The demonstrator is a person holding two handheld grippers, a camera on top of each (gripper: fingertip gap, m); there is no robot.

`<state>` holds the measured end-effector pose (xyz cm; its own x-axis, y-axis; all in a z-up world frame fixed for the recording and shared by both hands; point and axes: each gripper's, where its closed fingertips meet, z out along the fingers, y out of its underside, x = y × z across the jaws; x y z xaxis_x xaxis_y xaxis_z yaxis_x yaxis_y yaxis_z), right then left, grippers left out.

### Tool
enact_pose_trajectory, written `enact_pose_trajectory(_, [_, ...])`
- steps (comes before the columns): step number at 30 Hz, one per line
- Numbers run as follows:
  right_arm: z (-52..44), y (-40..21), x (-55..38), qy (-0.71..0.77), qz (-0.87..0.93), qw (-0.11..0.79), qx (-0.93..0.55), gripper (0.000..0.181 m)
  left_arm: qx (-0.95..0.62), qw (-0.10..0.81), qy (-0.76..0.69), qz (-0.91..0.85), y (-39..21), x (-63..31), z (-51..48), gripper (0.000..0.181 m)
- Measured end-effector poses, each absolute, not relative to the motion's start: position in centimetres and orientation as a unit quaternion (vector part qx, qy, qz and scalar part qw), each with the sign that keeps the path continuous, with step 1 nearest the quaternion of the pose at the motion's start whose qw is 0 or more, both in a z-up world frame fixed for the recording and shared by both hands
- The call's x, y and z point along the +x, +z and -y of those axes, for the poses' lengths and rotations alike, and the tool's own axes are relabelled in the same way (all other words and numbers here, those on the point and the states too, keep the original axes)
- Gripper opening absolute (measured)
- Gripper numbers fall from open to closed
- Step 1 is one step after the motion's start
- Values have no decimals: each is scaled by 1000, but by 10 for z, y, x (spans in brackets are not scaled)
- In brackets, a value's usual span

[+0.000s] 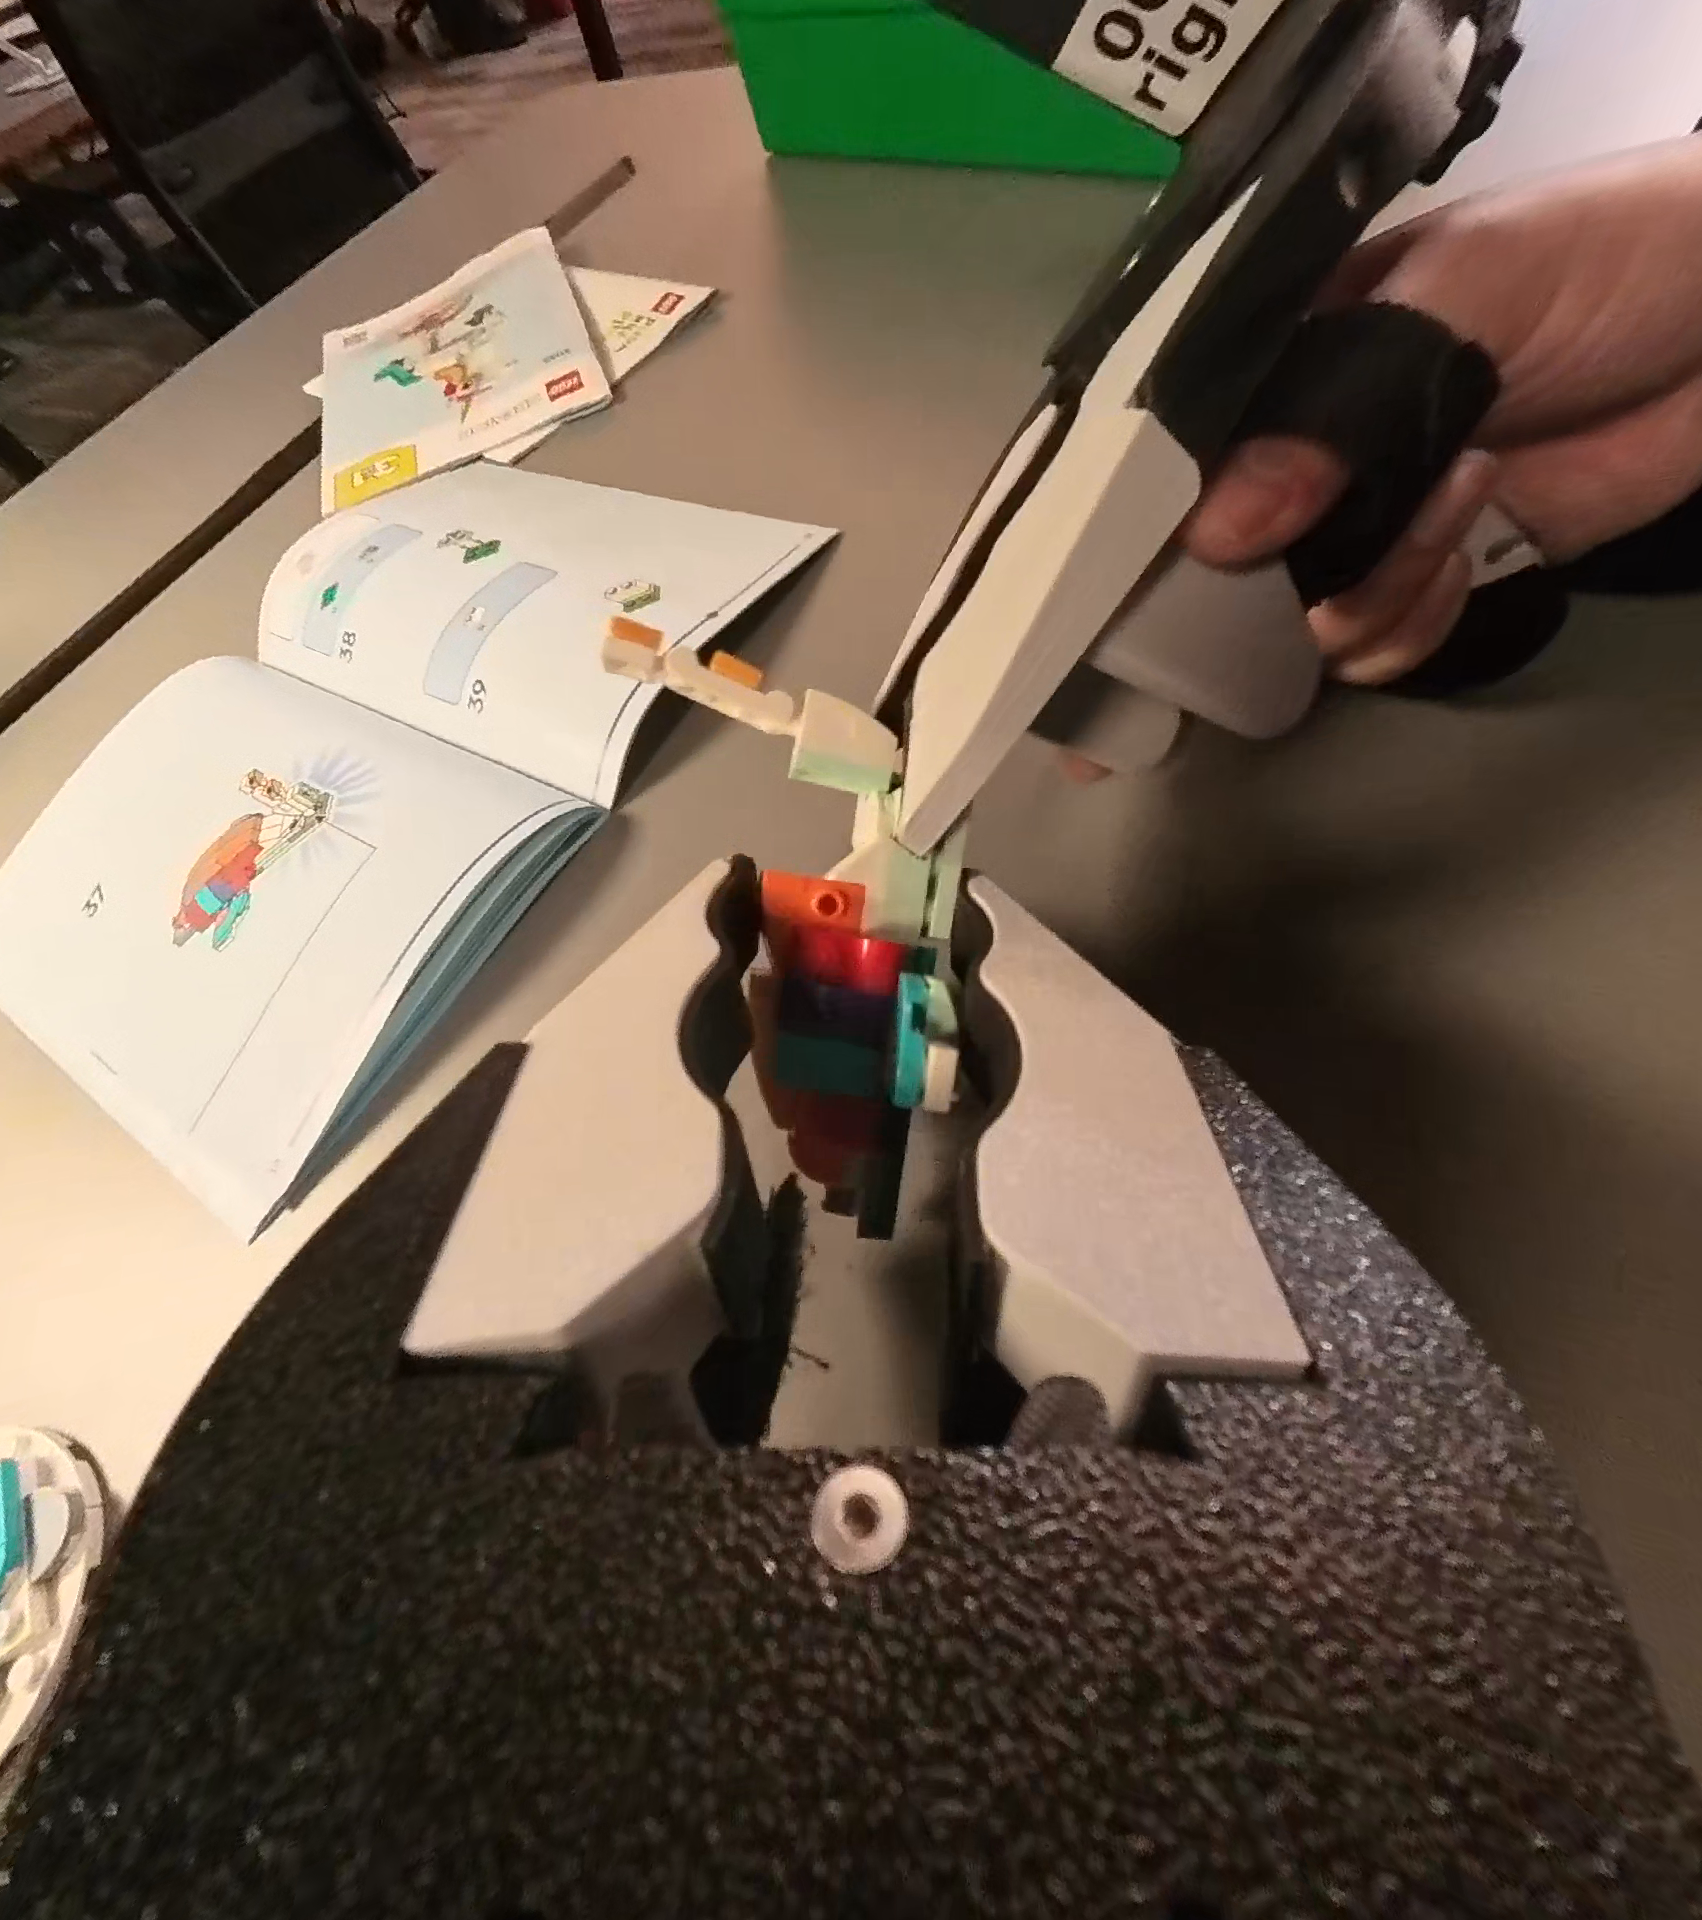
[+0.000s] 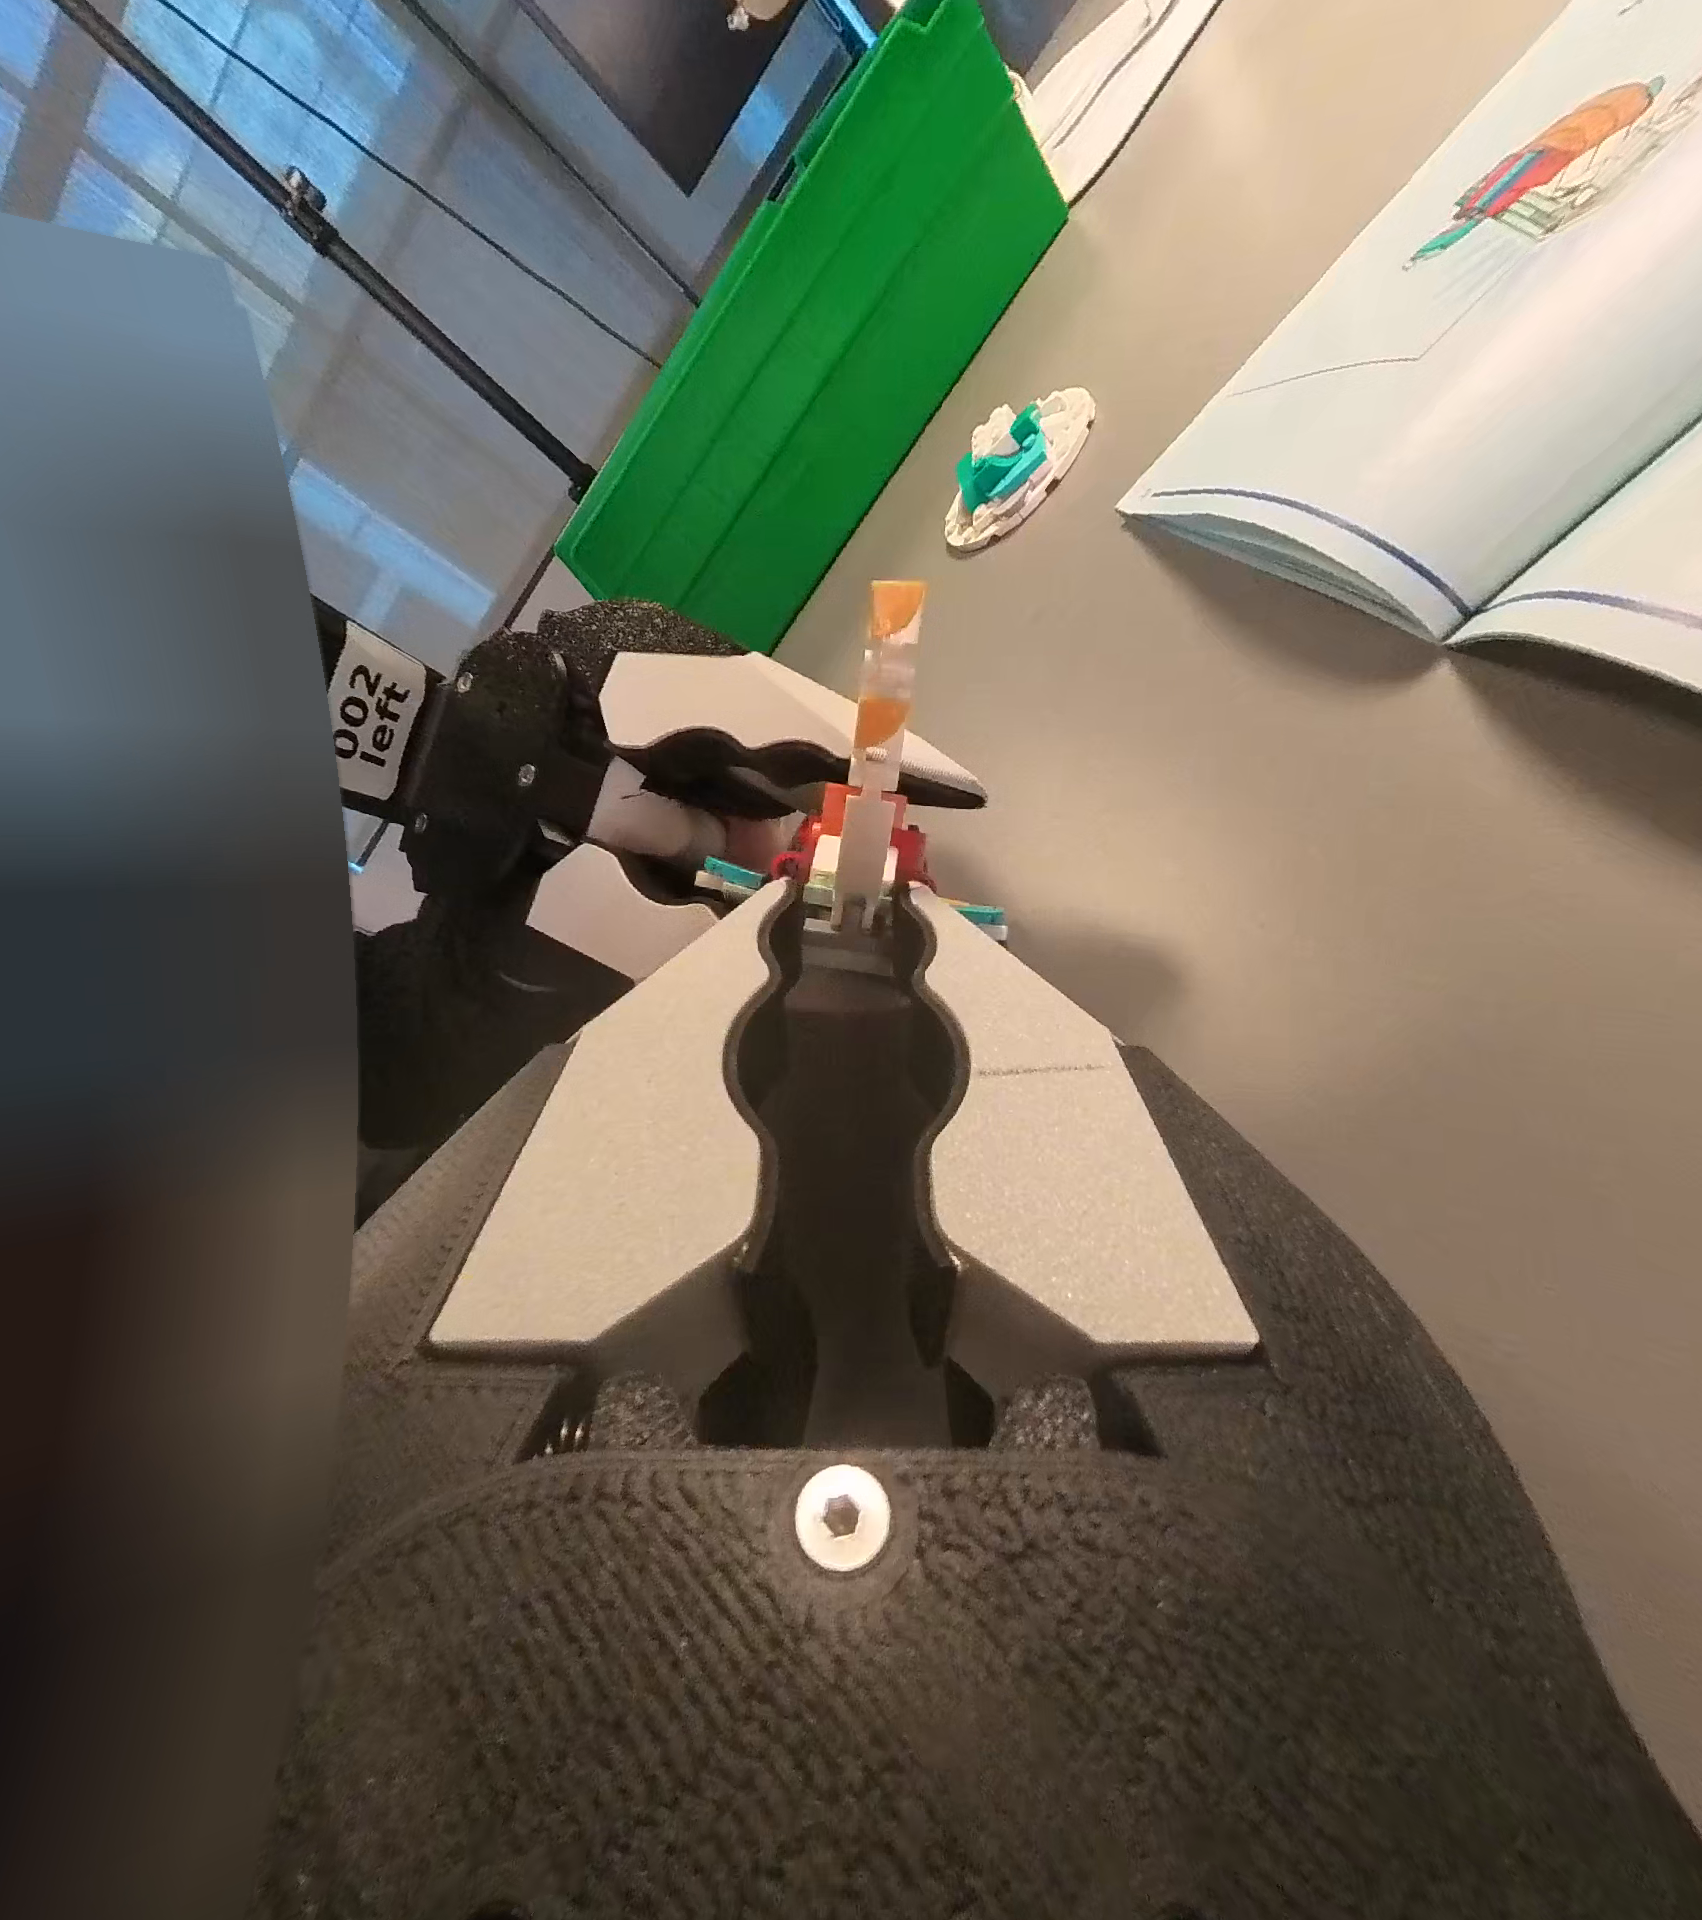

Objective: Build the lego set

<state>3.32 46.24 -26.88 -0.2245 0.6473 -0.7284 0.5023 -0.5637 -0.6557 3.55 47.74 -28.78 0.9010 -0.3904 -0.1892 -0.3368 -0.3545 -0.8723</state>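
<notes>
Tongs meeting over the half-built model, above the worktop (image 1: 930, 312).

We clamp the multicoloured body (image 1: 831, 1023) in the left tongs (image 1: 852, 925) to steady it, while the right tongs (image 2: 849, 902) pinch the pale base of its white, orange-tipped neck (image 2: 883, 675), seemingly to press it home. We keep the open booklet (image 1: 307, 810) beside us for reference; the round white base (image 2: 1018, 462) waits apart.

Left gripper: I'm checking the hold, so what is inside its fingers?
The left gripper is shut on the multicoloured lego model; orange, red, purple and teal layers show. The model's lower end is hidden in shadow between the fingers.
</notes>
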Motion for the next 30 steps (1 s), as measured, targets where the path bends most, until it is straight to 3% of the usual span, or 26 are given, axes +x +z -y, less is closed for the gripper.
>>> enact_pose_trajectory(19, [-464, -258, 34, 682, 393, 3, -616, 15, -797, 532, 100, -267, -280, 31, -482, 32])
enact_pose_trajectory(30, [-468, -254, 31, 688, 380, 41, -618, 15, -807, 527, 104, -245, -278, 27, -484, 30])
